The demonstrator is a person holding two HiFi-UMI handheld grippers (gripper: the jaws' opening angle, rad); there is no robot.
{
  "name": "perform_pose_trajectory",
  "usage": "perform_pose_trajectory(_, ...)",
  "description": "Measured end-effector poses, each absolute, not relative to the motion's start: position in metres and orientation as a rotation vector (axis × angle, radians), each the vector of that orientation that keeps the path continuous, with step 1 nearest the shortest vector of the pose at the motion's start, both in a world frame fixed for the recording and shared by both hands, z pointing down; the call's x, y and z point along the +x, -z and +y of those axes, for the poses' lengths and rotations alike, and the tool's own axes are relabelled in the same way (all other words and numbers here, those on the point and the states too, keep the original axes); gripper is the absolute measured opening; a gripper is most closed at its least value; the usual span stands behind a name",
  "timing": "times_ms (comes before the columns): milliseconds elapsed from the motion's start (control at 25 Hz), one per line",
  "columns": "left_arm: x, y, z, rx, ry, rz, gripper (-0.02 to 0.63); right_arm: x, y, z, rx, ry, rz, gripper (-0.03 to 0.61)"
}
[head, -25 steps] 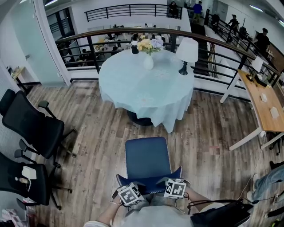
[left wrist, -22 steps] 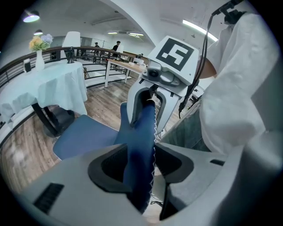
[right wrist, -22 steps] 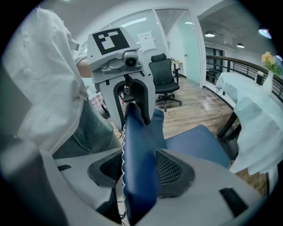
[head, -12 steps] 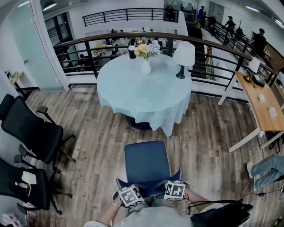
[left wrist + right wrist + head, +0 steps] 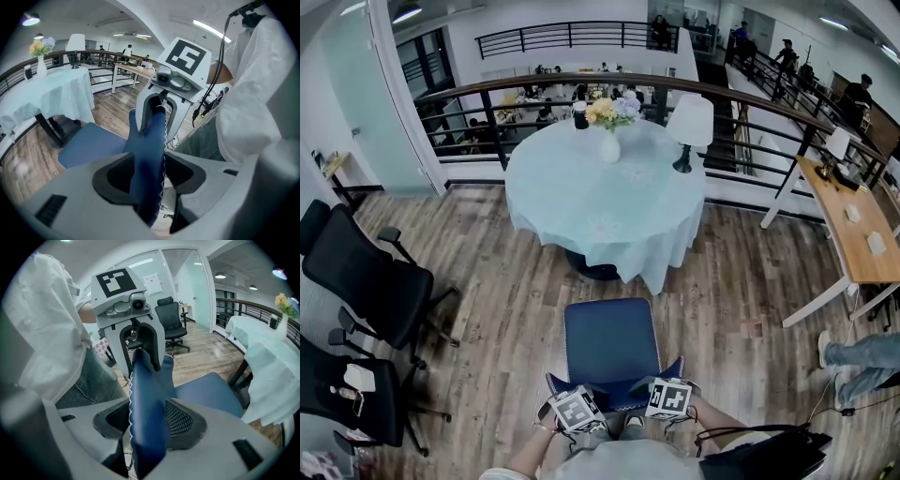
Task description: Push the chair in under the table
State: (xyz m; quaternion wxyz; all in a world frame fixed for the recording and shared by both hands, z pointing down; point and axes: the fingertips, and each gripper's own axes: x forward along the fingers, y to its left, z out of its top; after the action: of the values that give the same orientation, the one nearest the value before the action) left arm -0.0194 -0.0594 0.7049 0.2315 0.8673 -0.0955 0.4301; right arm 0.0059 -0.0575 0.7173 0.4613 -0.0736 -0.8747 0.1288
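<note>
Now my left claw [image 5: 579,403], just eased wider, and right claw [image 5: 667,394] both clamp the chair back [image 5: 614,382], with the surface [image 5: 609,192] straight up-frame.

The blue padded chair [image 5: 611,342] has a smooth matt leather-like covering, the cloth-covered round table [image 5: 605,202] shows soft matt pale blue fabric, and the wood-plank floor [image 5: 506,300] has a low sheen.

Blue chair [image 5: 610,342] is standing upright, seat pointing toward the round table [image 5: 581,202], white-stitched backrest nearest the camera. Table is wearing a pale blue cloth. Chair is sitting short of it, not yet under.
</note>
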Motion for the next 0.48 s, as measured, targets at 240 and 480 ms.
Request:
perform_pose_trajectory(240, -0.022, -0.703, -0.079, 2.389, -1.149, -0.302, 0.204, 0.004, -0.716, -0.078, -0.174, -0.318, -2.154, 0.216)
perform_pose_trajectory(480, -0.020, -0.705, -0.096, 2.407, -1.153, -0.330, 0.204, 0.007, -0.718, -0.095, -0.166, -0.312, -2.157, 0.216)
